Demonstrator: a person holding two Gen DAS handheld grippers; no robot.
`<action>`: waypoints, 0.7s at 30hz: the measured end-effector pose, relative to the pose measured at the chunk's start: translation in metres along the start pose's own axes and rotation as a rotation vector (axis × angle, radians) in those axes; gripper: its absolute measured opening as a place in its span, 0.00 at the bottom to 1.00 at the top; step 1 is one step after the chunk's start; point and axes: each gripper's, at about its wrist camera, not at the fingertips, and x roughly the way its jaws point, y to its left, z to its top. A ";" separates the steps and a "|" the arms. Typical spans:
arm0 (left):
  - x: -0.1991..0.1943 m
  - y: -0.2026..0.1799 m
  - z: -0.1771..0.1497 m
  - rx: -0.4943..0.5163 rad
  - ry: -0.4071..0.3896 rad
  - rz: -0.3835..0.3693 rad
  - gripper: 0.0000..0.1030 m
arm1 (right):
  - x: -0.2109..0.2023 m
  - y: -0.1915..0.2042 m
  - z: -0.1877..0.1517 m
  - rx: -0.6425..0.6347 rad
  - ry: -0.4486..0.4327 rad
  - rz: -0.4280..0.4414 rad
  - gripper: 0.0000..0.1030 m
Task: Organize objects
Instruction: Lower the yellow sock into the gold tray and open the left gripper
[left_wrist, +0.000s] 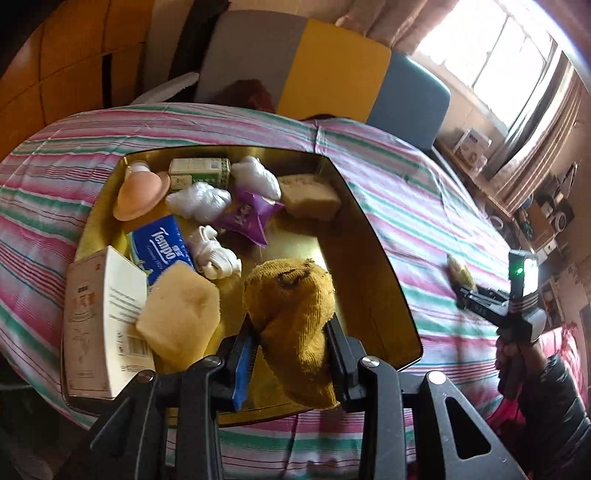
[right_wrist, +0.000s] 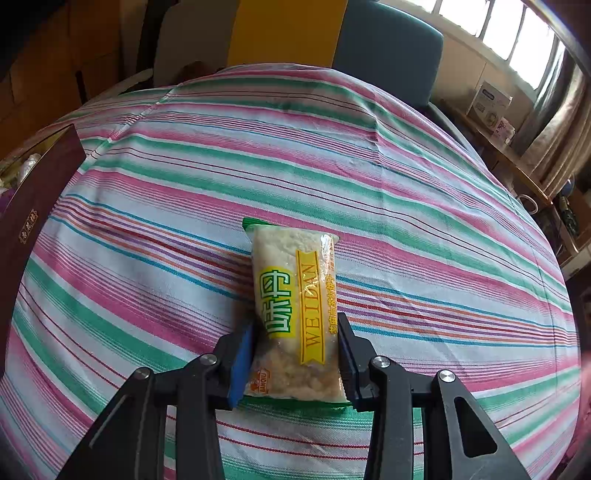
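Placement step: left gripper, clamped on the mustard sock above the gold-lined tray, should release there next; right gripper is clamped on the Weidan snack packet.

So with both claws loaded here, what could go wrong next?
1. The mustard sock droops from the left claw; dropped now, it may land on the sponge in the crowded tray.
2. The right claw pinches only the snack packet's near end, so the packet may swing or slip when lifted.
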 end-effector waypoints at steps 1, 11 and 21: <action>0.002 0.000 0.000 0.000 0.008 0.007 0.34 | 0.000 0.000 0.000 0.001 0.000 0.000 0.40; 0.033 0.011 -0.012 -0.021 0.099 0.074 0.46 | 0.002 0.000 0.002 -0.002 0.001 -0.002 0.40; 0.004 0.004 -0.007 0.029 -0.004 0.130 0.53 | 0.003 0.000 0.002 -0.002 -0.003 -0.002 0.40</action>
